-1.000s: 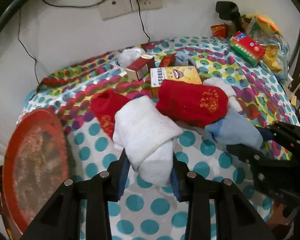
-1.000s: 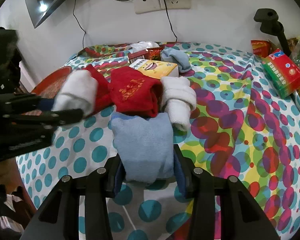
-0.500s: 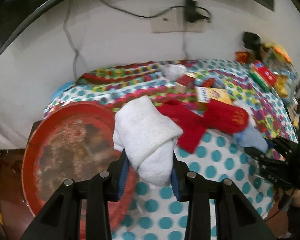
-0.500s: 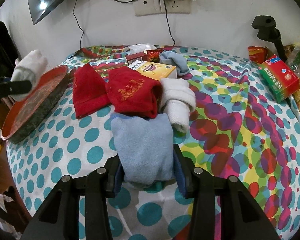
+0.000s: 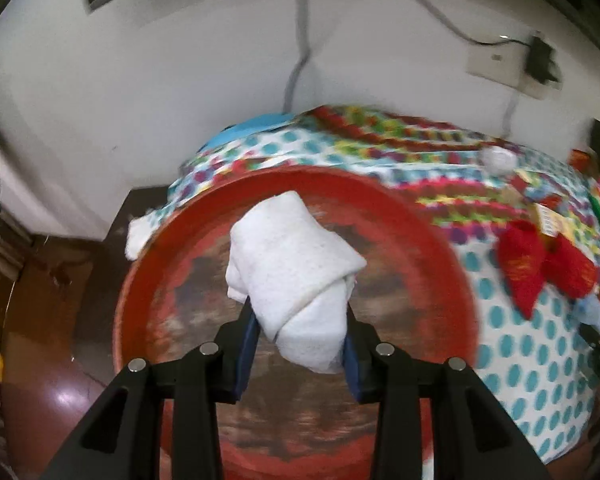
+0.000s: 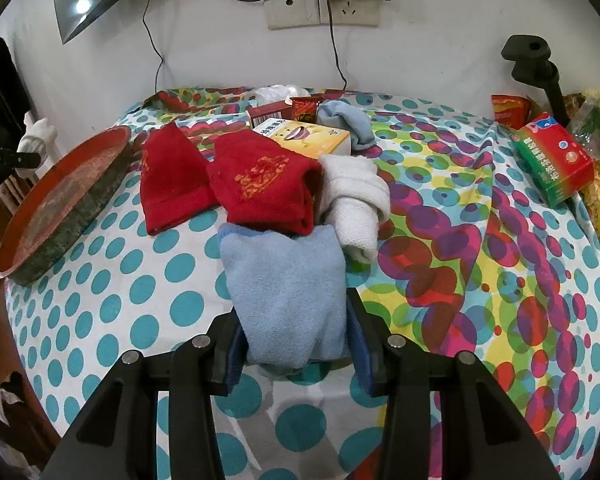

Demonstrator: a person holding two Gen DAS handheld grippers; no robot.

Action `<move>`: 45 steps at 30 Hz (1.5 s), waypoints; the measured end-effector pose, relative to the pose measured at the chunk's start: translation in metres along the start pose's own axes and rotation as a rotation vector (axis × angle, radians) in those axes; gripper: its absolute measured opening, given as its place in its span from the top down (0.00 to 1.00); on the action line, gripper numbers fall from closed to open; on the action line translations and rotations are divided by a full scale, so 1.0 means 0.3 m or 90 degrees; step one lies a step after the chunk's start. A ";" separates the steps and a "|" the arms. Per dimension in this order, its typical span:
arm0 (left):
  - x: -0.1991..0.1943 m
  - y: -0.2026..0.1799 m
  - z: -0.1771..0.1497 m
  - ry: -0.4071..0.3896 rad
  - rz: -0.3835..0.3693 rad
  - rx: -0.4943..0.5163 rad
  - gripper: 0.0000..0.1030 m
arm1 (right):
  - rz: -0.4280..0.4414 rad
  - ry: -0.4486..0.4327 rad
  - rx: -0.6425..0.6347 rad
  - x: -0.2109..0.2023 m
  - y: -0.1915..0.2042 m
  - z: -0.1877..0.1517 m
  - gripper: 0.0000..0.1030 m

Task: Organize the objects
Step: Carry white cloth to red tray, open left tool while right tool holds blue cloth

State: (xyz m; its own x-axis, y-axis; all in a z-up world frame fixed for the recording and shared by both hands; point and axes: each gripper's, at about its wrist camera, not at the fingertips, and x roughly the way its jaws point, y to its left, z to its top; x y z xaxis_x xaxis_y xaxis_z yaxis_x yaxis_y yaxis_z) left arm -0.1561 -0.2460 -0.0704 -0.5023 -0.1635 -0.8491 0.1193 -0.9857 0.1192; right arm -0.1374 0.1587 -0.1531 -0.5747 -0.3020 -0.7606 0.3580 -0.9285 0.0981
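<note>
My left gripper [image 5: 300, 340] is shut on a rolled white sock [image 5: 292, 264] and holds it in the air over the round red tray [image 5: 439, 248]. Seen from the right wrist, that tray [image 6: 60, 200] sits at the table's left edge, with the same white roll [image 6: 36, 140] hanging beyond it. My right gripper [image 6: 296, 340] is shut on a folded light-blue sock [image 6: 288, 280] that rests on the dotted tablecloth. Just behind it lie two red socks [image 6: 172, 176] [image 6: 268, 180] and another white rolled sock [image 6: 355, 196].
A yellow box [image 6: 307, 136], a small red box [image 6: 268, 114] and a blue sock [image 6: 347, 120] lie further back. A green-and-red box [image 6: 551, 160], snack bags and a black clamp stand [image 6: 535, 64] are at the right edge. The wall with sockets and cables rises behind.
My left gripper carried the white rolled sock leftward, from the pile on the table to above the red tray. The right gripper stayed still, shut on the light-blue sock.
</note>
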 end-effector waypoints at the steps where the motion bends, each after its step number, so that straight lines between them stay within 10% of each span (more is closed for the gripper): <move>1: 0.008 0.028 -0.003 0.003 0.007 -0.005 0.63 | -0.001 0.000 0.000 0.000 0.001 0.000 0.60; 28: 0.210 0.335 -0.070 0.087 0.022 -0.068 0.50 | -0.054 0.029 -0.008 0.016 0.036 0.018 0.57; 45: -0.029 0.192 -0.174 -0.035 0.037 -0.099 0.50 | -0.060 0.045 0.000 -0.034 0.073 0.035 0.67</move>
State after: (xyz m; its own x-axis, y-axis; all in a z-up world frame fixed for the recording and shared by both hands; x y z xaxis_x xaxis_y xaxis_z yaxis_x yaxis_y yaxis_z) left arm -0.1002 -0.2991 -0.0830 -0.5359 -0.2261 -0.8135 0.2781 -0.9570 0.0827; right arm -0.1314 0.1394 -0.1364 -0.5519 -0.1980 -0.8101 0.3047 -0.9521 0.0251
